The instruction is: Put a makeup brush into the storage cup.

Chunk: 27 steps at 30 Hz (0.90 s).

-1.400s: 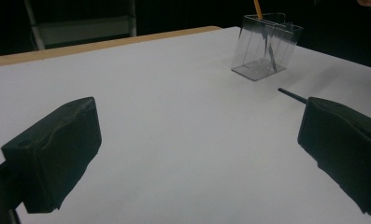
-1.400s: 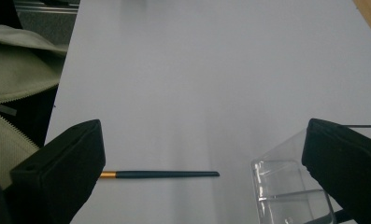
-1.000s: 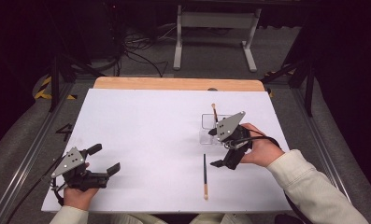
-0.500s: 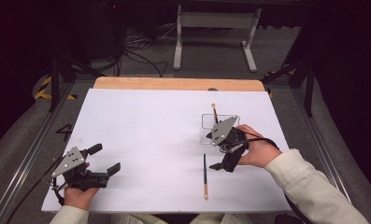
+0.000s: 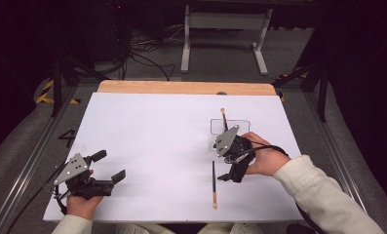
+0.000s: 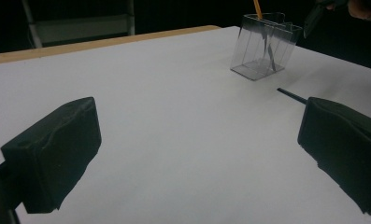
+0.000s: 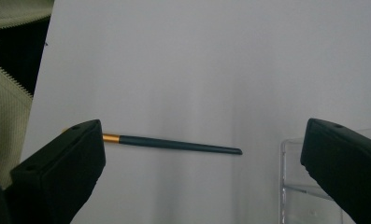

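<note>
A clear plastic holder [image 5: 229, 127] stands on the right half of the white table [image 5: 147, 136], thin-walled and boxy, with a divider showing in the left gripper view [image 6: 266, 45]. One brush [image 5: 223, 117] stands in it, its orange handle end leaning out over the far rim [image 6: 257, 8]. A second brush [image 5: 213, 183] lies flat on the table near the holder, toward the person: a slim dark shaft tapering to a point [image 7: 174, 143], with a gold band and a light wooden end. The right gripper [image 5: 235, 163] hangs beside this brush, just past the holder, its black padded jaws spread wide with nothing between them; in its own view the brush lies across the gap and the holder's corner [image 7: 304, 186] shows at lower right. The left gripper [image 5: 101, 170] rests at the table's near left corner, well apart, jaws likewise spread and empty. Beyond the white sheet runs a bare wooden edge [image 5: 181, 87].
</note>
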Tool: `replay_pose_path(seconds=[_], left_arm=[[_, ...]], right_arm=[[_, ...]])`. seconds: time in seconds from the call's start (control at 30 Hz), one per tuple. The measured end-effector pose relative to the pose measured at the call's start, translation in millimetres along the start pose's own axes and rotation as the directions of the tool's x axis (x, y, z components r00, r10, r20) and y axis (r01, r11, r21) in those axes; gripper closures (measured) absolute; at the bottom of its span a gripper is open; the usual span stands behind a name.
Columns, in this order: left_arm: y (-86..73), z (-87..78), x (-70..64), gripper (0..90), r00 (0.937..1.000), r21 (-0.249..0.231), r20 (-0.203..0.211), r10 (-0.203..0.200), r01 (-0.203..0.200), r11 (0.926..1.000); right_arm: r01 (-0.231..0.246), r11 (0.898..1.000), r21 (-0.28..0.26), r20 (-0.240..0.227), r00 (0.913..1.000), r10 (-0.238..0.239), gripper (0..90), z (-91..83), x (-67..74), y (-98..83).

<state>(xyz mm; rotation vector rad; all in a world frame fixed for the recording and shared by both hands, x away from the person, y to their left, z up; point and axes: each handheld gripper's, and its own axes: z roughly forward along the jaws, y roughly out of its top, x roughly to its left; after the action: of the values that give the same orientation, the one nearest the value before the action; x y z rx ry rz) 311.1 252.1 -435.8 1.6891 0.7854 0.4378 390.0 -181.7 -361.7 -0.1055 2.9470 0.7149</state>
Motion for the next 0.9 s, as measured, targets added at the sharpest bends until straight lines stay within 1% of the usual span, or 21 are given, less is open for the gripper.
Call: replay_pose_path(seconds=[0.33, 0.37, 0.53, 0.57, 0.63, 0.83, 0.9], left_arm=[[-0.6, -1.9, 0.2, 0.4, 1.0, 0.002, -0.002, -0.002, 0.002, 1.0], [-0.6, -1.9, 0.3, 0.4, 1.0, 0.002, -0.002, -0.003, 0.003, 1.0], [-0.5, -1.6, 0.3, 0.4, 1.0, 0.005, 0.0, -0.002, 0.002, 1.0], [-0.4, -1.6, 0.2, 0.4, 1.0, 0.003, -0.001, -0.002, 0.002, 1.0], [-0.4, -1.7, 0.3, 0.4, 1.0, 0.004, 0.0, -0.001, 0.001, 1.0], [-0.5, -1.7, 0.3, 0.4, 1.0, 0.005, -0.001, -0.001, 0.001, 1.0], [-0.5, -1.7, 0.3, 0.4, 1.0, 0.003, -0.002, -0.002, 0.002, 1.0]], right_arm=[[0.026, 0.999, 0.048, -0.019, 0.9995, -0.025, 0.7, 13.0, 2.1, 2.1], [0.034, 0.998, 0.06, -0.024, 0.9992, -0.033, 0.9, 16.4, 2.8, 2.5], [0.041, 0.997, 0.067, -0.042, 0.9984, -0.038, 1.0, 21.7, 4.2, 3.0], [0.048, 0.996, 0.071, -0.05, 0.9977, -0.045, 1.1, 24.5, 4.6, 3.4], [0.046, 0.996, 0.075, -0.052, 0.9978, -0.042, 1.1, 25.4, 5.0, 3.5], [0.059, 0.994, 0.088, -0.062, 0.9966, -0.054, 1.3, 32.9, 5.4, 3.1], [0.055, 0.994, 0.093, -0.069, 0.9964, -0.049, 1.3, 35.8, 5.3, 2.2]])
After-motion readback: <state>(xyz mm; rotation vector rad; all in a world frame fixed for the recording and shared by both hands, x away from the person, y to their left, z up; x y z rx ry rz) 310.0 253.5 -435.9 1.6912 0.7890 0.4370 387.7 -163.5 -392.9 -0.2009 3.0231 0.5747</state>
